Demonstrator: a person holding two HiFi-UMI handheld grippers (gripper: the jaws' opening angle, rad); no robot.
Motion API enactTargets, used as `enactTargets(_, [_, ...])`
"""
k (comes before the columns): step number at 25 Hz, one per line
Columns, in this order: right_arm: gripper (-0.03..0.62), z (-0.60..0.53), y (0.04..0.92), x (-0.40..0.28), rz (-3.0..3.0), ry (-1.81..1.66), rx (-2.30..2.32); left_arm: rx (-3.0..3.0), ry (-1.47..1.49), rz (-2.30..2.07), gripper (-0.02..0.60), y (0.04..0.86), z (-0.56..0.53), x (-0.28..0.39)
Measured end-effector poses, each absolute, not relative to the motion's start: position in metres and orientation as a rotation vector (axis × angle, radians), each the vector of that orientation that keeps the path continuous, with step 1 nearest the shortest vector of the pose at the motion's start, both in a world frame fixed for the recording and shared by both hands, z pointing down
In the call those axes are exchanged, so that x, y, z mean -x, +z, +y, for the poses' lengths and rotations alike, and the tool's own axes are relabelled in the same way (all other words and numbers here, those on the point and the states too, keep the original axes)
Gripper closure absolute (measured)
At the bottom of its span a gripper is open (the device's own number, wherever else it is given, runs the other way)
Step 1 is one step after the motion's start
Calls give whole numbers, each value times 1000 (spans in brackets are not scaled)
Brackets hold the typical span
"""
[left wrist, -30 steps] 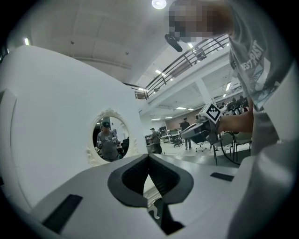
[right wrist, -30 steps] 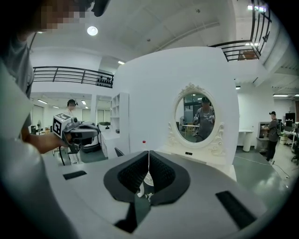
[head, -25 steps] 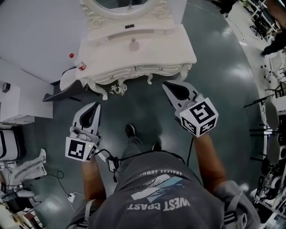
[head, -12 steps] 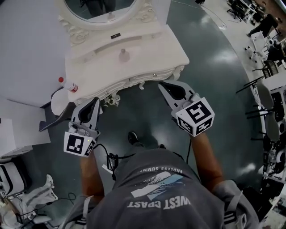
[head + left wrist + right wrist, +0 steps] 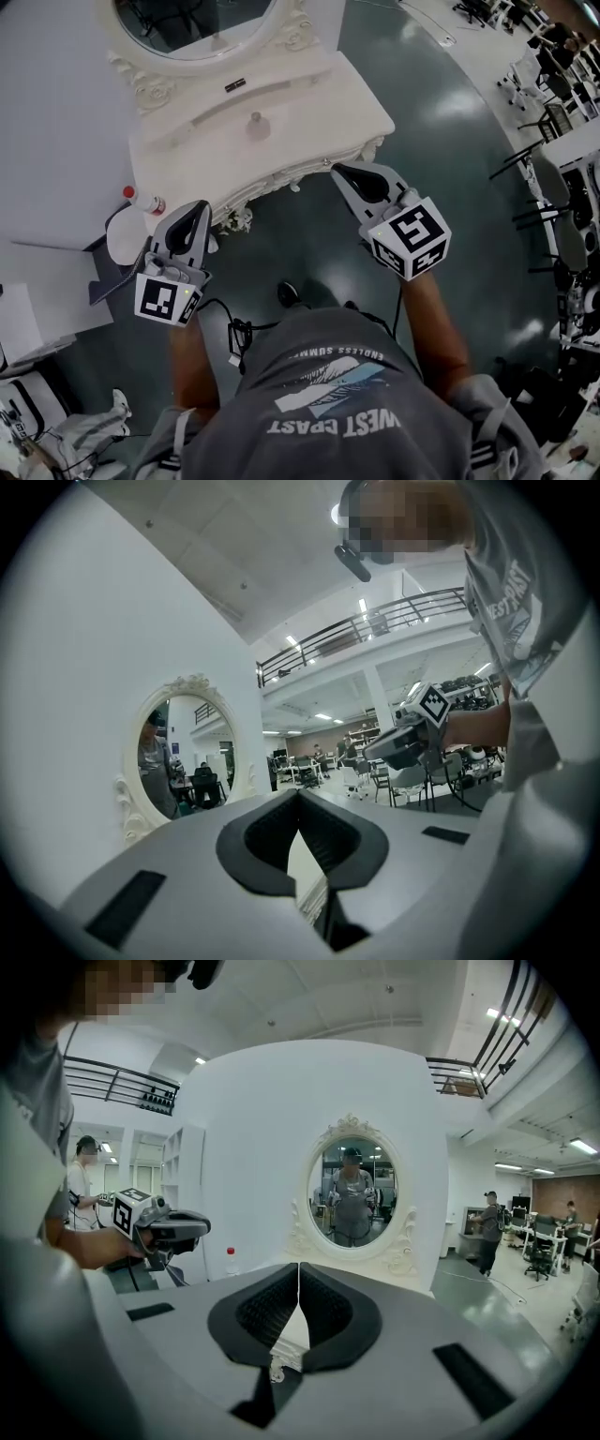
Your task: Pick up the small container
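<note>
The small container (image 5: 254, 123), a pale little pot with a knob on top, stands mid-tabletop on the white dressing table (image 5: 309, 112), below its oval mirror (image 5: 192, 23). My left gripper (image 5: 200, 205) is shut and empty, its tips at the table's front left corner. My right gripper (image 5: 338, 170) is also shut and empty, with its tips at the front edge to the right of the container. In the left gripper view the closed jaws (image 5: 299, 795) point along the table past the mirror (image 5: 183, 752). From the right gripper view the closed jaws (image 5: 299, 1267) face the mirror (image 5: 353, 1194); the container does not show there.
A clear bottle with a red cap (image 5: 141, 199) stands on a small round white stand left of the table, also seen as the bottle (image 5: 231, 1261). White wall and cabinets lie to the left. Chairs and desks (image 5: 562, 141) stand far right across the dark floor. A person (image 5: 487, 1227) stands in the background.
The person has stepped closer to the dressing table. Both shut grippers have moved up to its front edge, the left one near its left corner.
</note>
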State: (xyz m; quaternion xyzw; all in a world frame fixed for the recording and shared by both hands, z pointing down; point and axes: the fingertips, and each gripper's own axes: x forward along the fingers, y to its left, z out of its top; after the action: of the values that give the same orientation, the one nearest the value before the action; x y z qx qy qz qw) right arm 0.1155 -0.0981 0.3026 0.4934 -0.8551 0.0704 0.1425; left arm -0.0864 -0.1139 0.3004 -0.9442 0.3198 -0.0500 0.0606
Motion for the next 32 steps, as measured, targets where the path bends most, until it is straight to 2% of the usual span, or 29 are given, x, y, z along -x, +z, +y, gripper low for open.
enactTargets(16, [566, -118, 287, -104, -2398, 146, -1465, 2855, -66, 969, 566, 294, -136, 117])
enactTargets(32, [566, -242, 326, -75, -2519, 178, -1221, 2749, -165, 1294, 566, 310, -194, 168])
